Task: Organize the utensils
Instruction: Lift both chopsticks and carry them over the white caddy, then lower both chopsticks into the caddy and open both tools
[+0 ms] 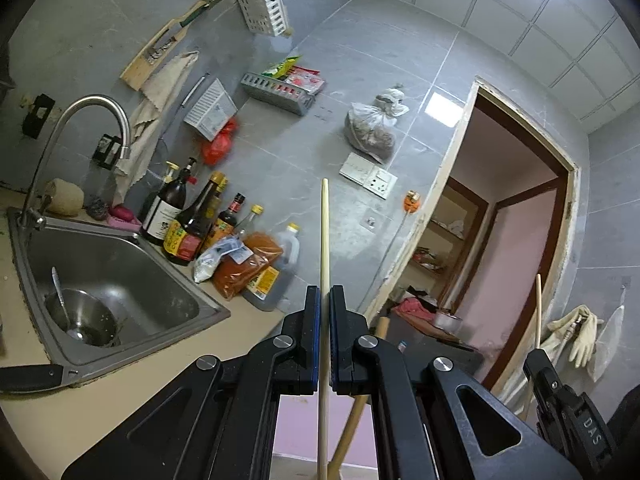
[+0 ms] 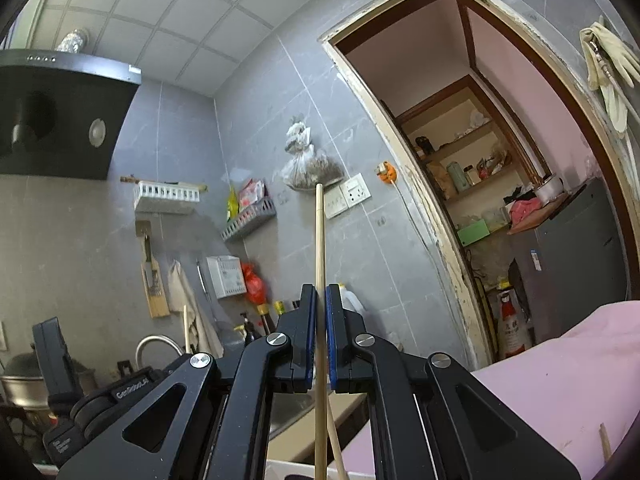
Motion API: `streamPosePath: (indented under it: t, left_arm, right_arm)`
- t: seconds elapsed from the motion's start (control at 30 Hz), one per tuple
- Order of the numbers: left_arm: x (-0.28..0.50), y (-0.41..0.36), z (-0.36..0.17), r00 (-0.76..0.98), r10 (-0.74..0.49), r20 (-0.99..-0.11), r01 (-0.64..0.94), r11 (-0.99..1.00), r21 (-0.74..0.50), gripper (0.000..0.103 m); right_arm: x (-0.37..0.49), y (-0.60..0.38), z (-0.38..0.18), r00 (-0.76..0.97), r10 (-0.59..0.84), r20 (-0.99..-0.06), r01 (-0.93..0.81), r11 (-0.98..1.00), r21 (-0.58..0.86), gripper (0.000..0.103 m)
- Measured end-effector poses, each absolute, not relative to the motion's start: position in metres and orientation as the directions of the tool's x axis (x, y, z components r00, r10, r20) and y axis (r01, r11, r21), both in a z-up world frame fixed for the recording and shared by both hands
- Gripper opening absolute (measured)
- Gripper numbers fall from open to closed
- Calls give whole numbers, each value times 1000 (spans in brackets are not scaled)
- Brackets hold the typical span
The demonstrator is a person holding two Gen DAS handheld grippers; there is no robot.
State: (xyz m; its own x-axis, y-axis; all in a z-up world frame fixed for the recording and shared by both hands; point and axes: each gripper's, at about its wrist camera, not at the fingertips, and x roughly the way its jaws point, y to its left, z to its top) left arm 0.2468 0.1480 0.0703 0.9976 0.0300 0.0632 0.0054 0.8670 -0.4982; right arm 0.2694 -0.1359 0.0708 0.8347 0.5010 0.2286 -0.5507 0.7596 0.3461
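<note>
So you're clamping both grippers' fingers, left gripper (image 1: 325, 292) and right gripper (image 2: 321, 290), on light, stiff, slippery chopsticks (image 1: 325, 232) above the sink (image 1: 120, 264); grip mid-shaft.

Both wrist views face the doorway (image 1: 516, 216) wall, near level.

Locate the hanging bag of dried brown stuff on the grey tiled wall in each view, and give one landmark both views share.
Left wrist view: the bag hangs upper centre-right, above the white switch plate.
Right wrist view: the bag hangs at centre, left of the switch plate.
Shared landmark: the orange hook beside the doorway.
</note>
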Motion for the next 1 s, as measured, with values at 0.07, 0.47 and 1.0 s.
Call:
streamPosePath:
  t: [0.07,0.47,1.0]
  left_arm:
    - [247,143,68,997,42,57,-9,873,-487,2]
    - [249,121,52,999,32,27,-18,912,-409,2]
    - [249,103,37,998,-59,-34,44,939,-342,2]
  right_arm:
    - [270,-135,67,832,505,229,-555,758,342,2]
    - [255,-112,51,839,499,218,-540,812,221,2]
    - [250,-107,36,840,514,176,-540,823,175,3]
